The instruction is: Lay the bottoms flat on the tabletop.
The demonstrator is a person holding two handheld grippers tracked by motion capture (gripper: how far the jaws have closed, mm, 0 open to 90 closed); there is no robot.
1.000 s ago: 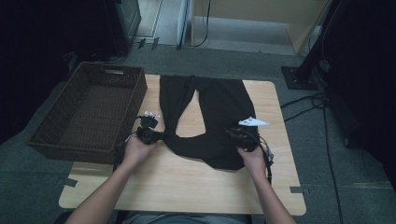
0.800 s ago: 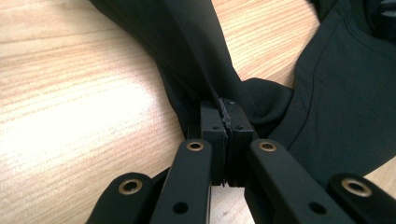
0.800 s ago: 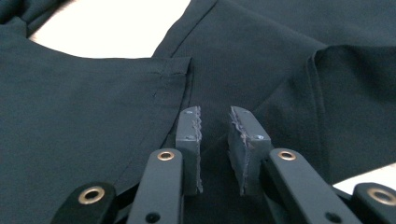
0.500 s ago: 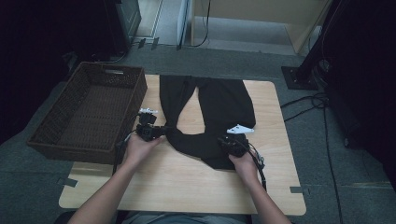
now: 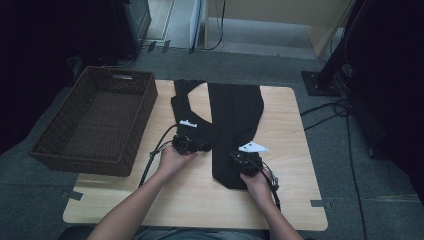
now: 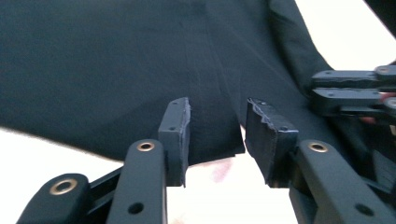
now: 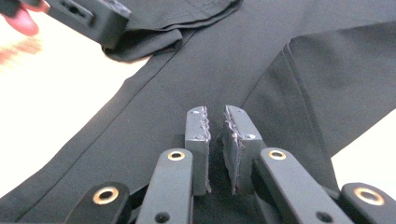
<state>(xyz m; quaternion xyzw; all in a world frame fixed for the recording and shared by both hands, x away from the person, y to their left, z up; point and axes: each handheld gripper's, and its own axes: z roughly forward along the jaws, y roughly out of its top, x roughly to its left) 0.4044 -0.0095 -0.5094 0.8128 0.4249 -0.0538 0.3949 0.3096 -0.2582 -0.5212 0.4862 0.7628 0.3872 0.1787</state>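
Black trousers [image 5: 235, 107] lie on the wooden table [image 5: 200, 200], legs pointing away from me. My left gripper [image 5: 202, 147] lies at their left edge. In the left gripper view its jaws [image 6: 217, 116] have just been opening: a cloth edge [image 6: 116, 70] lies between the pads, untouched. My right gripper [image 5: 236, 157] sits on the near part of the trousers. Its jaws [image 7: 217, 126] have just been closing and pinch a ridge of the black cloth [image 7: 303, 60]. Each gripper view shows the other gripper close by, the right gripper [image 6: 355, 91] and the left gripper [image 7: 88, 14].
A dark wicker basket [image 5: 85, 162] stands at the table's left edge, partly overhanging it. Bare wood lies in front of and to the right of the trousers. Cables [image 5: 330, 107] and a stand base [image 5: 320, 82] are on the floor at the right.
Both hands moved toward the table's middle, bringing the near part of the trousers narrower. The left jaws opened off the cloth; the right jaws closed further on it.
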